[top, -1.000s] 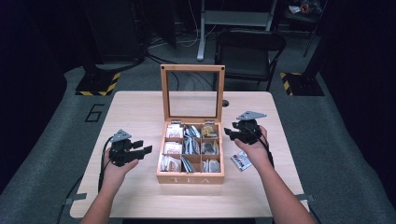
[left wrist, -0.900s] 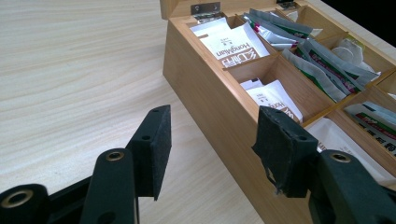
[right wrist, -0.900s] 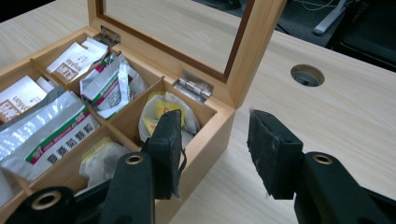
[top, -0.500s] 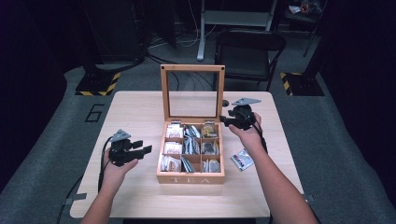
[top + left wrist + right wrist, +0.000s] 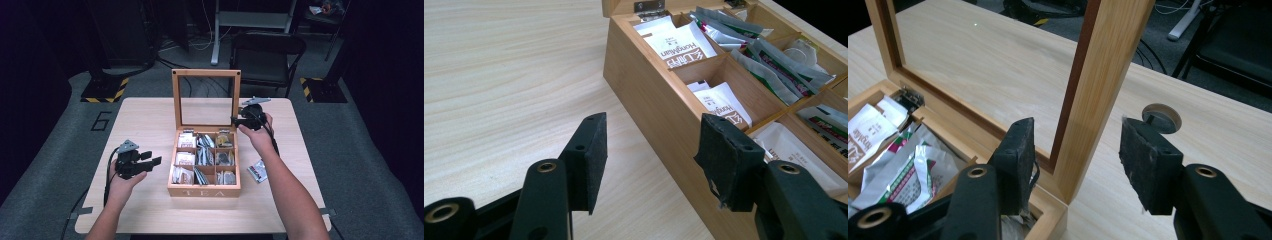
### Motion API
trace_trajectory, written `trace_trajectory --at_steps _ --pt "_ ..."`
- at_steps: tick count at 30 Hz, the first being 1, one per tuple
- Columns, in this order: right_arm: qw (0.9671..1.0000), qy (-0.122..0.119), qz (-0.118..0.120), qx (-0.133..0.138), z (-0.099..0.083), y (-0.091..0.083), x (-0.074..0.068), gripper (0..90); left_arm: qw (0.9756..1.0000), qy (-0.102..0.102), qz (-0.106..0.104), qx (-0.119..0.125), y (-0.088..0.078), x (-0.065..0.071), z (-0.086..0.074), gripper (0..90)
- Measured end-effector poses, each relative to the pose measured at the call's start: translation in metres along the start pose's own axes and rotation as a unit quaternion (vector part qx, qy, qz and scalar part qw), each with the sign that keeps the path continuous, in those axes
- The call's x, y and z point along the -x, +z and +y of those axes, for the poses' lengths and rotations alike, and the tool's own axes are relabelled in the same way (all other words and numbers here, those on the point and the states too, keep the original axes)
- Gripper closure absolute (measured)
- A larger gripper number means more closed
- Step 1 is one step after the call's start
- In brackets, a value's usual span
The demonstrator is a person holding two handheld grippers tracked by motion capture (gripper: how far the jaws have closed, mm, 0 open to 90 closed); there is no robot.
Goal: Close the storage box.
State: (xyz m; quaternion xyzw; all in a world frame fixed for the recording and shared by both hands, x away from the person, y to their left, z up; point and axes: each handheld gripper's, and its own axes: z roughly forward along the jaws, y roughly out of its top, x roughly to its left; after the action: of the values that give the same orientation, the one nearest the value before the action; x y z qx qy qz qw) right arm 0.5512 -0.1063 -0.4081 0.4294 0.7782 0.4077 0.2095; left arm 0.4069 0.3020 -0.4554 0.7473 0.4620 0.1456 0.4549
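Our right gripper (image 5: 1075, 165) has just been opening, its jaws straddling the upright lid frame (image 5: 1098, 95) of the wooden tea box (image 5: 204, 189) without pressing it. Our left gripper (image 5: 651, 165) sits part open and empty beside the box's left wall.

You've got one open wooden tea box (image 5: 204, 190), nine compartments; one loose foil packet (image 5: 258, 171); two black hand-held grippers (image 5: 136, 164).

Right gripper (image 5: 240, 120) now up at the lid (image 5: 1098, 95), jaws opening astride its frame.
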Motion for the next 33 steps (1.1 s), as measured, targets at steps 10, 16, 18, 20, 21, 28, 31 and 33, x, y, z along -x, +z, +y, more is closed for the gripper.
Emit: trace_trajectory --at_steps 10,16,18,20,21,28,31,33 --pt "1.0000 0.005 -0.003 0.003 0.003 0.012 0.004 46.7 1.0000 -0.001 0.001 0.001 -0.001 -0.001 -0.001 45.5" --pt "0.9999 0.007 0.010 0.009 0.007 0.015 0.007 48.1 0.9999 -0.006 0.002 0.007 -0.001 -0.001 -0.001 45.5" --pt "0.9998 0.004 0.015 0.015 0.009 0.015 0.007 50.3 1.0000 -0.007 0.000 0.002 -0.001 -0.002 -0.001 45.6" --pt "0.9997 0.006 0.020 0.015 0.011 0.015 0.007 52.6 1.0000 -0.005 0.000 0.000 -0.001 -0.002 -0.001 45.5" --pt "0.9998 0.003 0.019 0.012 0.012 0.015 0.007 54.1 1.0000 -0.004 0.000 0.000 -0.001 -0.002 -0.001 45.5" --pt "0.9998 0.000 0.021 0.001 0.017 0.016 0.011 60.3 1.0000 -0.005 0.001 0.000 -0.001 -0.003 -0.001 45.6" --pt "0.9997 0.002 0.025 0.000 0.017 0.017 0.012 60.5 1.0000 -0.006 0.000 0.002 -0.002 -0.003 -0.001 45.5" --pt "0.9995 0.003 0.031 0.002 0.017 0.018 0.015 61.3 1.0000 -0.006 0.002 0.006 -0.002 -0.003 -0.001 45.6"
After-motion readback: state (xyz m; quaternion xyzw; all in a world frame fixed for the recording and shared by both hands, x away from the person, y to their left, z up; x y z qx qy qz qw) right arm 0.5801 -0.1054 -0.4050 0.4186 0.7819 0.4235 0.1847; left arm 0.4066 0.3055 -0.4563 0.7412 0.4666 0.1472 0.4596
